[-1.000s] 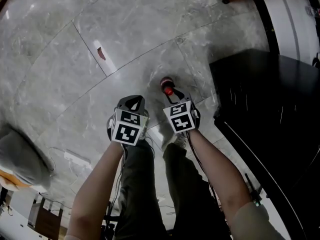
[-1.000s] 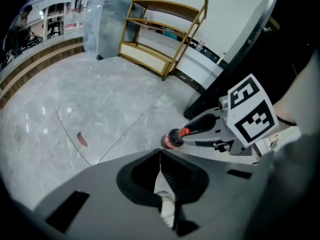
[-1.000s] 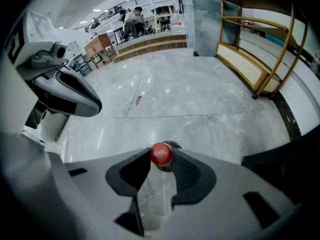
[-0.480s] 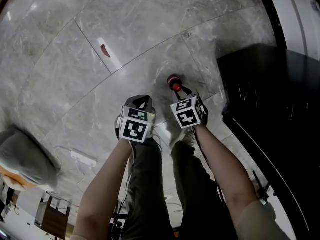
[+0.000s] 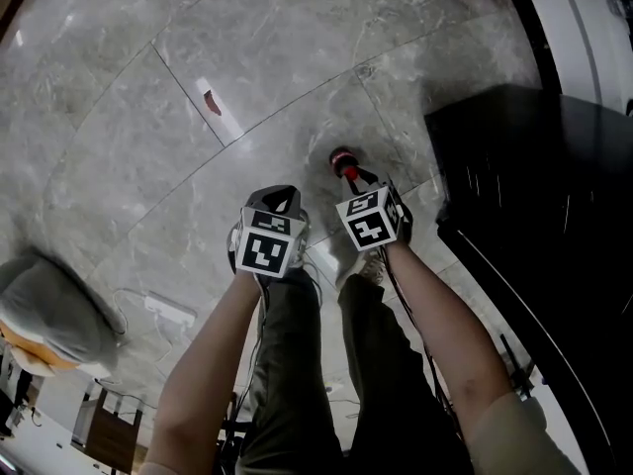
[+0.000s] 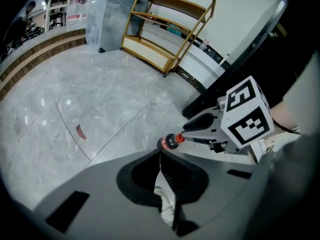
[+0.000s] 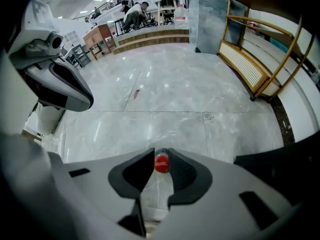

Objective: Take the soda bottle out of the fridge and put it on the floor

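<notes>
Grey marble floor (image 5: 119, 117) all round, soda bottle (image 5: 342, 163) hanging at 11 o'clock off the right gripper (image 7: 160, 154), fingers clamped on its red-capped neck, left gripper (image 6: 160, 154) fingers shut on nothing, so I'd lower it straight, upright, and release only once it stands.

Grey marble floor (image 5: 119, 176) — one red scrap (image 5: 211, 103) on it.

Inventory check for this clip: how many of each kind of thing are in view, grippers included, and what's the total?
soda bottle: 1
hand-held grippers: 2 (left hand-held gripper, right hand-held gripper)
wooden shelf: 1
red scrap: 1
Total: 5
</notes>
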A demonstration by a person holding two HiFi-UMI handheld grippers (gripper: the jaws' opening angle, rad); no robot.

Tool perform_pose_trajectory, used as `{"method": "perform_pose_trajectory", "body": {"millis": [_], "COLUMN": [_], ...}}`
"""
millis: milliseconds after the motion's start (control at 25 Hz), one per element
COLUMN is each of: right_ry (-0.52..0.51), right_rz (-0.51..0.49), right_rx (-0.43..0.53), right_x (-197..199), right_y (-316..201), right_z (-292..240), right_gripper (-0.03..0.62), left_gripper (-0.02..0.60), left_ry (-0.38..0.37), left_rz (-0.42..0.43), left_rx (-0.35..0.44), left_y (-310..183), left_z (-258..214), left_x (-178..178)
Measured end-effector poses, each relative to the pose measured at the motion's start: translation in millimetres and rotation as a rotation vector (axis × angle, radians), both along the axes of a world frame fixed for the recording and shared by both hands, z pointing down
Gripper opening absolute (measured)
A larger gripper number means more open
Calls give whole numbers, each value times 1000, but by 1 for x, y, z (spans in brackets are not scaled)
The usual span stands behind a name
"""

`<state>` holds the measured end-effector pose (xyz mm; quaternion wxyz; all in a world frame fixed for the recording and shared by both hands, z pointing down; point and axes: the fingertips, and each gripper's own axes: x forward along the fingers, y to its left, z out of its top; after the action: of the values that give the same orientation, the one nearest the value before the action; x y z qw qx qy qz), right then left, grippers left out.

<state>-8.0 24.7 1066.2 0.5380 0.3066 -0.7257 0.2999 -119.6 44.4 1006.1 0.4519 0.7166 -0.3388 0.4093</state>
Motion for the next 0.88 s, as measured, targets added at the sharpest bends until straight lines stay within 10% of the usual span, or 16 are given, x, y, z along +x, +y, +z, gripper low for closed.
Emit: {"method": "perform_pose_trajectory", "body": {"millis": [880], "right_ry": [-225], "right_rz": [283], "right_rx": [299], "right_x": [18], "right_y": [-79], "right_z": [-294], "right_gripper": [-2], "left_gripper": [7], "left_ry": [77], "left_rz": [8], "left_rx": [258], "left_y": [-89], "left_z": [-239], "left_x": [9]}}
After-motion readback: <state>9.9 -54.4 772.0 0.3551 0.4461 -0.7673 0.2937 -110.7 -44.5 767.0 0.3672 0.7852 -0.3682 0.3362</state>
